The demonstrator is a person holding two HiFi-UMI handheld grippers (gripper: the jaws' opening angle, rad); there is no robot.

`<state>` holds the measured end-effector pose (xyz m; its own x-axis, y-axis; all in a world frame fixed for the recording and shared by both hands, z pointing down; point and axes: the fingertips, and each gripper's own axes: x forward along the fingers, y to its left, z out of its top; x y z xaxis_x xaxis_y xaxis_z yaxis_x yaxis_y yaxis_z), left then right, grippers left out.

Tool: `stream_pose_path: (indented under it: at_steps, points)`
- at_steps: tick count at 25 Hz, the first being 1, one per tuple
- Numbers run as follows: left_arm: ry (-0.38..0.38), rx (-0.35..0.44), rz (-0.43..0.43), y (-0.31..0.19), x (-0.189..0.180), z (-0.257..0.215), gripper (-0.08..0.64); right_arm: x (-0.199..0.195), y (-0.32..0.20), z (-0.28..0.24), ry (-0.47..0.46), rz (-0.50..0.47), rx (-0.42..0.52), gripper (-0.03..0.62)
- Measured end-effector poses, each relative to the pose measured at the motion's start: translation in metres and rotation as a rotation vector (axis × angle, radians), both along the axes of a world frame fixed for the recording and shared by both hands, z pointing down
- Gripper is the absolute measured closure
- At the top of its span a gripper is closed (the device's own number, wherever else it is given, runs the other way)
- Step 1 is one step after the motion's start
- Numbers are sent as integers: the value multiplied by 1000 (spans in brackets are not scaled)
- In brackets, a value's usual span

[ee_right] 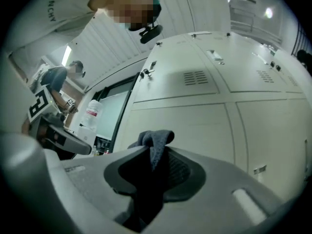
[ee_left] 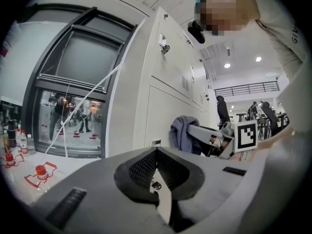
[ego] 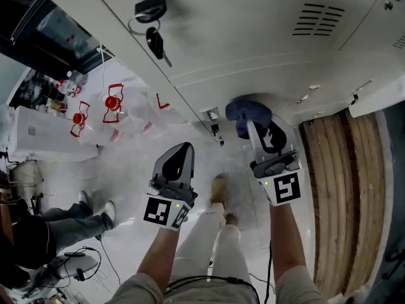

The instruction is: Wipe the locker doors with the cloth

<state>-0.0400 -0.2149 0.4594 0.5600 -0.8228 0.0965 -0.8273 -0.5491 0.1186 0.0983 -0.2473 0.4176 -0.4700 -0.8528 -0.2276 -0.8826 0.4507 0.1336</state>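
Note:
My right gripper [ego: 256, 128] is shut on a dark blue cloth [ego: 249, 111], which bunches out past the jaw tips. The cloth sits against or very close to a white locker door [ego: 266, 56]; a shadow rings it there. In the right gripper view the cloth [ee_right: 155, 141] sticks up from between the jaws of the right gripper [ee_right: 155, 155], with the locker doors [ee_right: 204, 116] just beyond. My left gripper [ego: 182, 149] hangs shut and holds nothing, to the left of the lockers and apart from them. Its own view shows the left gripper [ee_left: 156, 154] with jaws together, and the cloth [ee_left: 183, 133] beyond.
A bunch of keys [ego: 150, 11] hangs from a locker lock above. Wooden boards [ego: 342, 195] run down the right side. Clear bags of red-capped bottles [ego: 114, 106] lie on the floor at left. A seated person's legs [ego: 82, 214] and cables are at lower left.

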Motion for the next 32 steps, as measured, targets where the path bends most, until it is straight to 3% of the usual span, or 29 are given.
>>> stream_pose_path:
  at_steps: [5, 10, 23, 32]
  points:
    - [12, 20, -32, -2, -10, 21, 561, -44, -4, 36, 52, -94, -9, 511]
    - [5, 42, -36, -5, -15, 33, 561, -53, -20, 72, 102, -89, -69, 514]
    - [0, 27, -12, -2, -5, 44, 561, 42, -37, 78, 96, 106, -43, 515]
    - [-6, 15, -15, 0, -9, 46, 561, 100, -44, 86, 62, 239, -90, 515]
